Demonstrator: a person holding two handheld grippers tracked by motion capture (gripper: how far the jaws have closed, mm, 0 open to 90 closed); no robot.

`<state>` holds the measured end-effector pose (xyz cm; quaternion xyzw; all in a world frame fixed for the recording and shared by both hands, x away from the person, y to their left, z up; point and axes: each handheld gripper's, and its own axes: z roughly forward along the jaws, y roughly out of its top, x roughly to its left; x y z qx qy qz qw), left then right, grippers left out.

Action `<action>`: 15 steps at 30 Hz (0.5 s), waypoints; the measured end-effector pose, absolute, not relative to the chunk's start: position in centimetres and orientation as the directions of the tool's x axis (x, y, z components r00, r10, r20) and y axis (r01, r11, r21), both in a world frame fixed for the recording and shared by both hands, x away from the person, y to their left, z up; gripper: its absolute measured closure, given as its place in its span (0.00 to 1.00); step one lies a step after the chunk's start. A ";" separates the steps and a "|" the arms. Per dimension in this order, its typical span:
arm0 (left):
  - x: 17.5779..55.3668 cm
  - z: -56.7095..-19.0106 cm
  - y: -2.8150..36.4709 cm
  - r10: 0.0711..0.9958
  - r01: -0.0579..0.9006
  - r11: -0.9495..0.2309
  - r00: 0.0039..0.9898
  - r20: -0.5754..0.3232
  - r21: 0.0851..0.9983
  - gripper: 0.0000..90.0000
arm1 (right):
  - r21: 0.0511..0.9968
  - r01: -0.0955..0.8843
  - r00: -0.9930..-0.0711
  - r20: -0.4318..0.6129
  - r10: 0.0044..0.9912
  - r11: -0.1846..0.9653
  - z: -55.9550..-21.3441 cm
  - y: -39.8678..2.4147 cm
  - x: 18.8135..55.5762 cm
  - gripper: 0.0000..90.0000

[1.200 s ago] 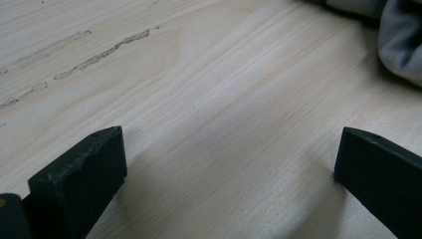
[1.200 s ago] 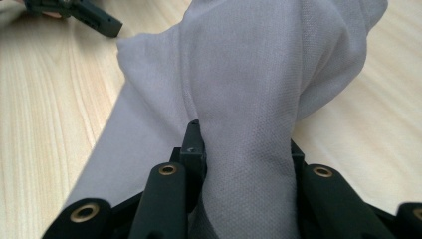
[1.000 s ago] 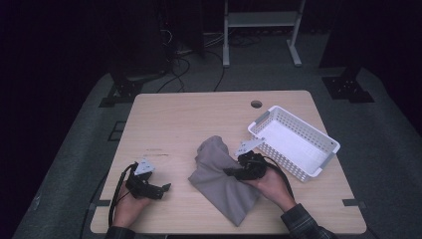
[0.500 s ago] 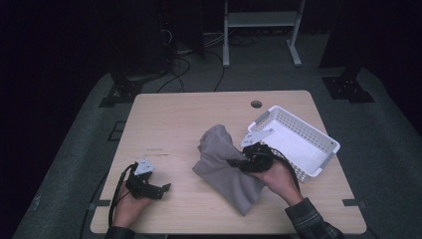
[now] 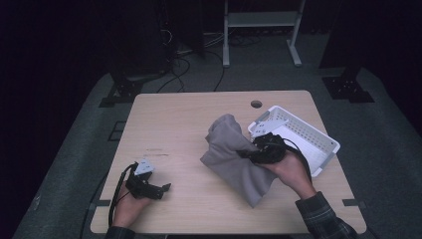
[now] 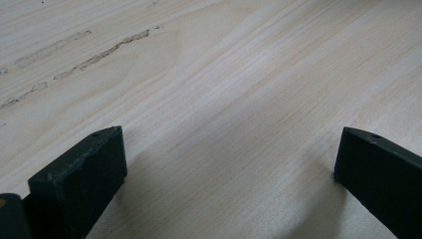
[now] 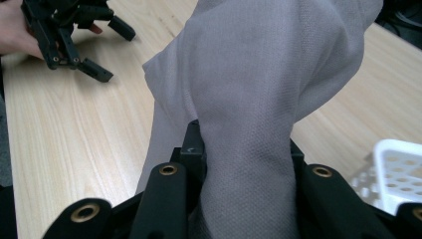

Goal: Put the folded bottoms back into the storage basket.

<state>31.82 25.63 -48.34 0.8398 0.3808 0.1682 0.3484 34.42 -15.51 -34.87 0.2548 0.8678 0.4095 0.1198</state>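
- The grey cloth (image 5: 234,159) is a soft, matte piece of fabric with a fine woven texture, plain in colour, with no print visible.
- It is bunched and folded on itself: one rounded hump rises toward the far edge of the table (image 5: 184,119), and a long flap trails down toward the near edge, ending in a loose corner.
- The cloth sits right of the table's middle, just beside the white basket (image 5: 318,144) that stands at the right edge, near the far right corner.
- The right gripper (image 5: 251,153) is clamped on the cloth; in the right gripper view the fabric (image 7: 259,99) is pinched between the two black jaws and climbs away from them in a thick, creased column.
- Part of the cloth is lifted off the wood at the grip, while its lower flap hangs down to the table.
- The person's right hand (image 5: 288,167) holds that gripper, with a plaid sleeve (image 5: 323,219) at the near edge.
- The left gripper (image 5: 161,190) rests near the near left corner, well apart from the cloth.
- Its jaws stand wide apart with bare wood (image 6: 224,99) between them.
- A small round hole (image 5: 256,104) marks the table by its far edge.
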 end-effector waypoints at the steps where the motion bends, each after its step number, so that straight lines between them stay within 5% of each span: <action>1: 31.8 -48.3 25.6 0.757 0.523 -0.467 0.653 0.017 0.713 0.00 | 0.773 0.346 -0.840 0.002 0.543 0.532 -34.6 -15.7 34.5 0.74; 15: 31.8 -48.4 25.6 0.758 0.520 -0.465 0.652 0.018 0.717 0.00 | 0.772 0.352 -0.816 -0.024 0.578 0.529 -31.9 -19.0 35.3 0.74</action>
